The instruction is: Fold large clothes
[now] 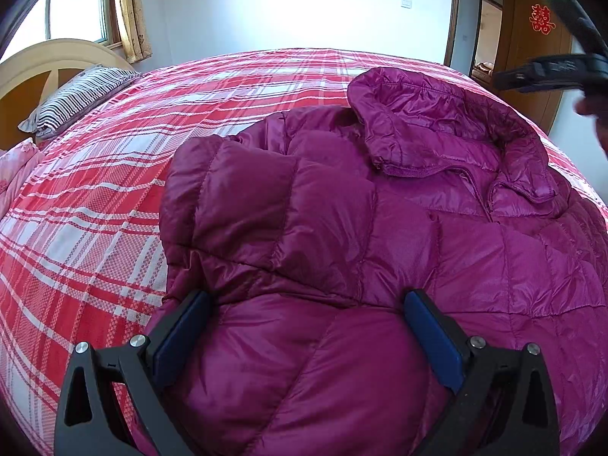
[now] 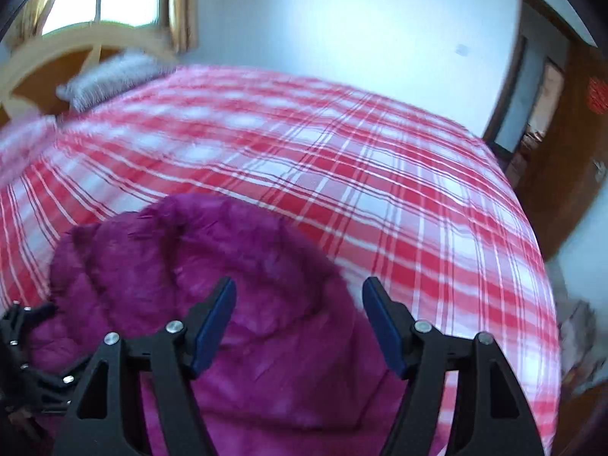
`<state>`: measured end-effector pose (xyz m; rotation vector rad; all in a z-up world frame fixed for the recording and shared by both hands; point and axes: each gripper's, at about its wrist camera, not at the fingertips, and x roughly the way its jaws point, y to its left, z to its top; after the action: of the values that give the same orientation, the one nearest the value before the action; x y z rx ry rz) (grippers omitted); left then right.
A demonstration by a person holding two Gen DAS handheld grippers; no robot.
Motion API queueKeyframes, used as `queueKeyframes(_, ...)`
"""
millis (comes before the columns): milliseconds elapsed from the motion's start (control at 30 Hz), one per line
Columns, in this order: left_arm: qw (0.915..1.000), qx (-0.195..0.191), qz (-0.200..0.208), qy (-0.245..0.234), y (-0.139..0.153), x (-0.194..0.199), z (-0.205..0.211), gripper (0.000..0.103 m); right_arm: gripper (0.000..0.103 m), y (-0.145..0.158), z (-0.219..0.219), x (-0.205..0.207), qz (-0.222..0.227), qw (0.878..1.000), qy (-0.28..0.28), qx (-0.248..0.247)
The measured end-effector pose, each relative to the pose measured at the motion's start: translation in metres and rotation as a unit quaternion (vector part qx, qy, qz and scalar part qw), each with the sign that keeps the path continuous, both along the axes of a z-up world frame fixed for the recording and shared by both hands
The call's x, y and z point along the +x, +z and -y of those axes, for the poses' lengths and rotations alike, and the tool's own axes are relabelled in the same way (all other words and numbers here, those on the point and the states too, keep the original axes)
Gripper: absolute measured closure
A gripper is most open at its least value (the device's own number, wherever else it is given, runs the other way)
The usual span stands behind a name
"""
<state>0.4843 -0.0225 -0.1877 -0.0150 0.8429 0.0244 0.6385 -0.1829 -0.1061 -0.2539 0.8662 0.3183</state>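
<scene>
- Here is the magenta puffer jacket point(image 1: 380, 228), spread on the bed point(image 1: 114, 197), which wears a red-and-white plaid cover.
- The jacket lies front up, hood point(image 1: 429, 121) flopped on the far side, away from the cameras and toward the white wall point(image 1: 304, 3).
- One sleeve point(image 1: 266, 205) is folded in across the jacket's chest, on the side nearer the striped pillow point(image 1: 76, 98).
- Left gripper point(image 1: 307, 306) hangs just over the jacket's near hem, its blue fingers point(image 1: 186, 330) spread wide with a puffy panel bulging up between them; I can't see the pads pressing in, so nothing is clamped.
- Right gripper point(image 2: 300, 296) hovers above the jacket's hood side, fingers point(image 2: 216, 319) apart at a good gap, nothing caught between them; this view is blurred.
- In the left wrist view the right gripper shows as a dark shape above the hood, beside a bit of a hand point(image 1: 592, 108).
- The pillow sits well apart from the jacket, up against the pale wooden headboard point(image 1: 49, 60).
- Beyond the jacket's hood side stands a brown wooden door point(image 1: 532, 76) bearing a red paper decoration point(image 1: 541, 19).
- A curtained window point(image 1: 76, 7) glows behind the headboard.
</scene>
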Motion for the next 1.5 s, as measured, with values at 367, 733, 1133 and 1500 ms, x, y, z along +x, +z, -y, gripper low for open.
queueKeyframes(367,1.0,0.0,0.0,0.0,-0.001,0.0,-0.001,0.001,0.067,-0.042,-0.026,0.029,-0.033,0.993,0.076,-0.085)
queueKeyframes(733,1.0,0.001,0.0,0.001,-0.001,0.0,0.0,0.001,0.093,-0.034,-0.007,-0.032,0.058,0.991,0.077,-0.093)
queueKeyframes(1133,0.9999,0.001,0.014,-0.004,0.02,-0.009,-0.002,0.001,0.096,-0.082,-0.002,-0.063,0.084,0.991,0.05,-0.089)
queueKeyframes(1500,0.9919,0.017,0.126,0.007,0.143,0.079,0.005,0.001,0.096,-0.088,-0.001,-0.069,0.098,0.991,0.049,-0.082)
